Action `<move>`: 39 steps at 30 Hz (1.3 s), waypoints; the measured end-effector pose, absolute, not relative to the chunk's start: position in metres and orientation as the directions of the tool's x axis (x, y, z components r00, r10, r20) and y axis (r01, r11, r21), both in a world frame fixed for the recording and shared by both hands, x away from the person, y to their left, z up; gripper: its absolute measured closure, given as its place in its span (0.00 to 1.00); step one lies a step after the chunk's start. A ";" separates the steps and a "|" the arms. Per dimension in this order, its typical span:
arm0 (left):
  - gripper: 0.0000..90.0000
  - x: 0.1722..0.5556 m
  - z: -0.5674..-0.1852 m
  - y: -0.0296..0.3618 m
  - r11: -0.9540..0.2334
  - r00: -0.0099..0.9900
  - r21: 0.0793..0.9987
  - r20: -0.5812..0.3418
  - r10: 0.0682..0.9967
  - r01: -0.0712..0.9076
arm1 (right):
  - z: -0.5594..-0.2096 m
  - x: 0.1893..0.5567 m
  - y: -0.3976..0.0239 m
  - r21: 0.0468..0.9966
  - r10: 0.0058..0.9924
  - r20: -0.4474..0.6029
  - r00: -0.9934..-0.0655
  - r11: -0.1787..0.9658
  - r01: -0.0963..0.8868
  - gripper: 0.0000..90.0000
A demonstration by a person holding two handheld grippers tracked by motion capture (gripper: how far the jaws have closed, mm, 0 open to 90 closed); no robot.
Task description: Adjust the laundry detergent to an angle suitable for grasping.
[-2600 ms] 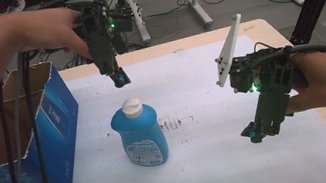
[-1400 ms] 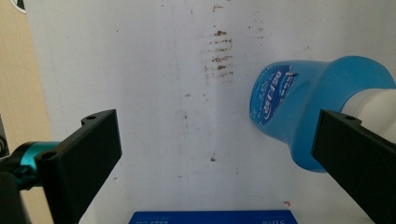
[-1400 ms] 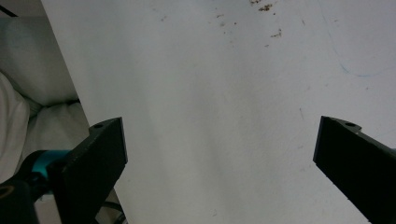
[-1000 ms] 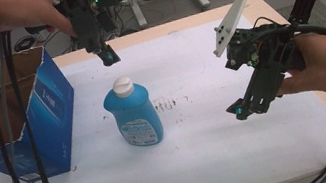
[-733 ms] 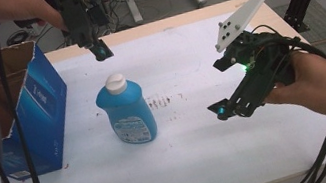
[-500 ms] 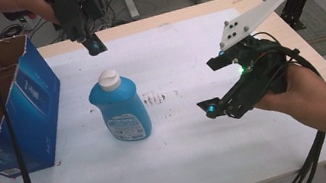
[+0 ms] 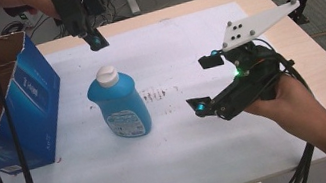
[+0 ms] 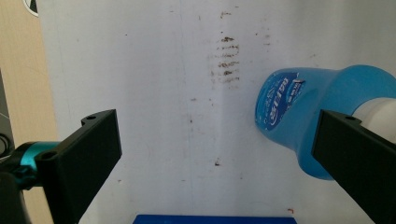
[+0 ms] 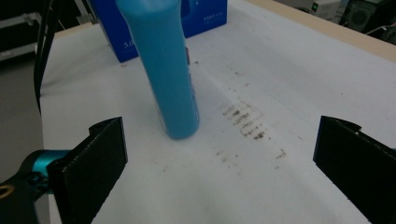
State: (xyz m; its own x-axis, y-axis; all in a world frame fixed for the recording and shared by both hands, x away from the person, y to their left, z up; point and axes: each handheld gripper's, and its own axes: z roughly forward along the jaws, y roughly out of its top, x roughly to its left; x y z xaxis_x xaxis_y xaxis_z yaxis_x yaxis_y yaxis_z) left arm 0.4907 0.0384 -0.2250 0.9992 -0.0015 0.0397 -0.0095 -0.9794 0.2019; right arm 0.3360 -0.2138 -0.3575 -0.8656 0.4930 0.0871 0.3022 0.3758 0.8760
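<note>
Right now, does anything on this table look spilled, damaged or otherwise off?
Yes. A patch of brown smudges stains the white table cover just beside the upright blue bottle. The blue cardboard box also has a ragged, torn top edge. The bottle itself stands capped, with no leak visible.

Little print could be read. The blue carton (image 9: pixel 205 14) carried white lettering, of which only "5.0" at its lower edge was legible in the right gripper view. The blue bottle (image 8: pixel 299 112) bore a blue and white label whose lettering was too distorted to read.
</note>
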 end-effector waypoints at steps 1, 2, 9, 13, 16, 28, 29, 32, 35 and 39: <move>0.02 0.491 -0.225 0.038 -0.979 0.999 0.203 0.039 0.000 -0.008 | -0.359 0.336 -0.212 0.883 0.489 0.089 -0.868 0.363 0.296 0.02; 0.02 0.491 -0.226 0.039 -0.979 0.999 0.203 0.039 0.003 -0.005 | -0.360 0.336 -0.210 0.891 0.487 0.094 -0.868 0.348 0.292 0.02; 0.02 0.492 -0.226 0.040 -0.980 0.999 0.199 0.038 0.006 -0.002 | -0.371 0.340 -0.189 0.909 0.449 0.120 -0.885 0.309 0.280 0.02; 0.02 0.493 -0.227 0.042 -0.980 0.999 0.199 0.035 0.008 0.001 | -0.377 0.346 -0.172 0.916 0.426 0.129 -0.895 0.294 0.271 0.02; 0.02 0.493 -0.227 0.044 -0.980 0.999 0.199 0.036 0.011 0.004 | -0.379 0.350 -0.163 0.919 0.407 0.123 -0.905 0.296 0.258 0.02; 0.02 0.493 -0.225 0.053 -0.979 0.999 0.202 0.042 0.021 0.012 | -0.387 0.365 -0.130 0.923 0.349 0.118 -0.930 0.306 0.232 0.02; 0.02 0.493 -0.224 0.053 -0.979 0.999 0.201 0.042 0.019 0.010 | -0.387 0.366 -0.127 0.923 0.345 0.120 -0.931 0.306 0.232 0.02; 0.02 0.493 -0.225 0.054 -0.979 0.999 0.202 0.041 0.021 0.012 | -0.390 0.371 -0.120 0.919 0.328 0.131 -0.936 0.315 0.239 0.02; 0.02 0.493 -0.225 0.054 -0.979 0.999 0.202 0.041 0.021 0.012 | -0.393 0.375 -0.115 0.918 0.321 0.139 -0.937 0.314 0.243 0.02; 0.02 0.493 -0.225 0.055 -0.979 0.999 0.202 0.040 0.023 0.015 | -0.392 0.379 -0.111 0.923 0.295 0.136 -0.946 0.310 0.229 0.02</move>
State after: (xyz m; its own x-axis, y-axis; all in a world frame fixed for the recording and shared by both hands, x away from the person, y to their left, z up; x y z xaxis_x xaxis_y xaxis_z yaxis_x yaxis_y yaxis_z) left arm 0.4928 0.0550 -0.2247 0.9989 0.0232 0.0399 0.0147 -0.9793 0.2019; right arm 0.3785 -0.1106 -0.3923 -0.9458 0.2947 0.1361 0.2294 0.3101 0.9226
